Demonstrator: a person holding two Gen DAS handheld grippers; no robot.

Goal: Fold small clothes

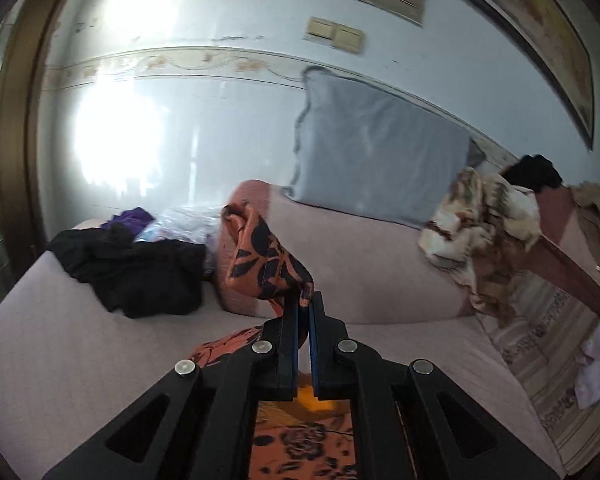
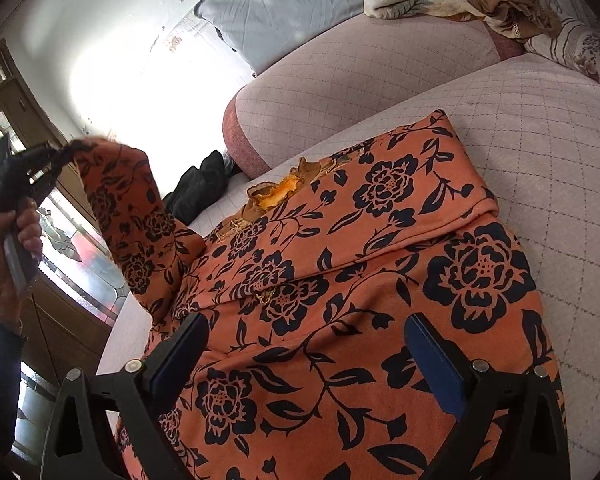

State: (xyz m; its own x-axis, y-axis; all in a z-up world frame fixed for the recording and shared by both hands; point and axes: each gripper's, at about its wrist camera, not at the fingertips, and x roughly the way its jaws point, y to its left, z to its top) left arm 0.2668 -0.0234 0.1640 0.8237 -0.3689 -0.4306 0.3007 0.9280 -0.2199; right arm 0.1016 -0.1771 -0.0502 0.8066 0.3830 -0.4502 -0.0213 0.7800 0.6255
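While the left gripper [image 1: 304, 300] lifts the orange floral garment's sleeve [image 2: 128, 200] clamped, the right gripper [image 2: 308, 344] hovers spread over the garment [image 2: 340, 280].

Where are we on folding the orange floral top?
Done: one sleeve is already folded across the orange floral top, which lies on the sofa. In hand: the left claw pinches the other sleeve, lifted; the right claw hangs open above the body. Left: laying that sleeve over, final folds, the black clothes.

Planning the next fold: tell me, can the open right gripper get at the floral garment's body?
Probably yes: the right gripper hangs open directly over the orange floral garment, with nothing between.
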